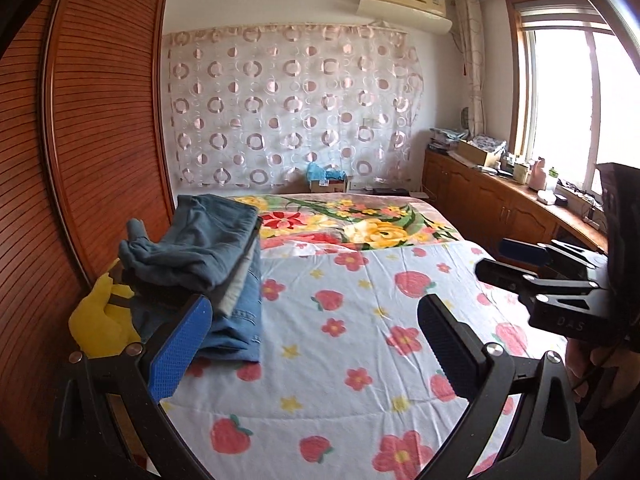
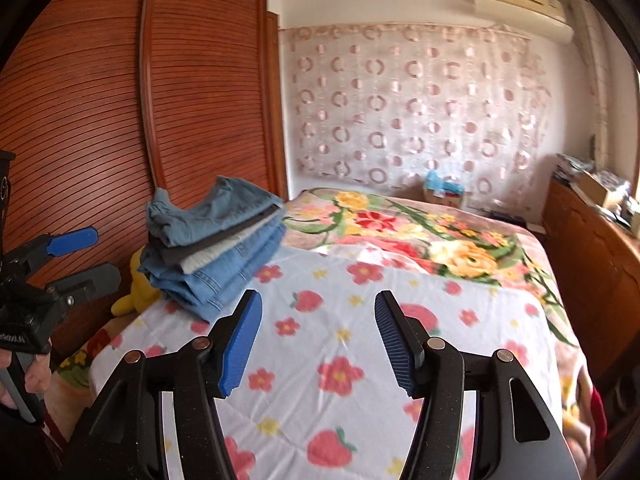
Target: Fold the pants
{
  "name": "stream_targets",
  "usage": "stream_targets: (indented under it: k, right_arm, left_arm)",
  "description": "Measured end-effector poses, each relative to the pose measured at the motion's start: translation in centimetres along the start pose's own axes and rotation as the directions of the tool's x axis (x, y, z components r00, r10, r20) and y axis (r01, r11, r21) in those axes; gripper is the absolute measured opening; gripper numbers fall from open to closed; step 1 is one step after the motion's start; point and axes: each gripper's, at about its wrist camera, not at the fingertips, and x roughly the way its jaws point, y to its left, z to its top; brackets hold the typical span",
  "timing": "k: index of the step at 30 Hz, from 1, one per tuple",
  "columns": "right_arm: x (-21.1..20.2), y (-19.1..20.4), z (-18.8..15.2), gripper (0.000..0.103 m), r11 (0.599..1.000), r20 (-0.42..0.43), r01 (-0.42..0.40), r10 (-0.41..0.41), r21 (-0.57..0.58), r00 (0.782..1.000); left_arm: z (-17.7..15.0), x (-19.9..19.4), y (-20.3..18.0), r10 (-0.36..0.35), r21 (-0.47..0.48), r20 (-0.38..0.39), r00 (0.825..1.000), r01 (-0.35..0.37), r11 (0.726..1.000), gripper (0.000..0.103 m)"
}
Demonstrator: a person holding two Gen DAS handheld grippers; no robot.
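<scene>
A: Blue denim, mostly. A stack of folded pants (image 2: 212, 248) sits on the bed, up and to the left of the right gripper (image 2: 316, 344), well clear of its fingers.

B: What is in the stack?

A: Pale blue jeans at the bottom, a white layer and a dark grey layer above them, and a greyer blue pair on top, a little rumpled at one end.

B: And the jaws?

A: The right gripper's jaws stand partly open with nothing between them, only the bedsheet (image 2: 360, 392) below, white with red strawberries and flowers. The left gripper (image 1: 312, 344) is spread wide and also holds nothing. The stack lies just behind its left finger, which hides the nearest corner.

B: Anything else close by?

A: A yellow soft toy (image 1: 100, 320) lies just left of the stack, beyond the left finger. Ahead of both pairs of jaws, a flowered blanket (image 1: 360, 220) covers the far half of the bed. A slatted wooden wardrobe (image 2: 120, 100) rises behind the stack. Each gripper shows in the other's camera, with a hand on its handle.
</scene>
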Motion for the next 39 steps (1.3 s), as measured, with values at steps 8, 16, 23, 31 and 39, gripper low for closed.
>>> stream_targets:
  k: [8,16,23,31,39]
  right_arm:
    - [-5.2,1.6,-1.2,0.072,0.993,0.009,0.092,-0.092,0.068,0.996]
    - [-8.3,3.4,-1.6,0.073,0.984,0.024,0.149,-0.152,0.097,0.988]
    - [-10.8,5.2,-2.1,0.073,0.977,0.076,0.170,-0.181,0.127,0.981]
    - [-12.5,7.0,-3.2,0.076,0.970,0.117,0.202,-0.218,0.139,0.969]
    - [-13.0,8.1,-4.2,0.079,0.968,0.138,0.211,-0.229,0.137,0.964]
  left_arm:
    - [-0.5,-1.8,-2.4,-0.029,0.018,-0.001,1.000,0.029,0.999,0.103]
    - [-0.2,-2.6,-4.0,-0.059,0.020,0.009,0.998,0.059,0.998,0.103]
    - [1.0,-4.2,-4.8,-0.073,0.041,0.037,0.997,0.071,0.997,0.103]
    - [2.2,-6.0,-5.0,-0.064,0.041,0.074,0.995,0.061,0.997,0.103]
    - [2.4,-7.1,-5.1,-0.061,0.033,0.098,0.993,0.058,0.998,0.103]
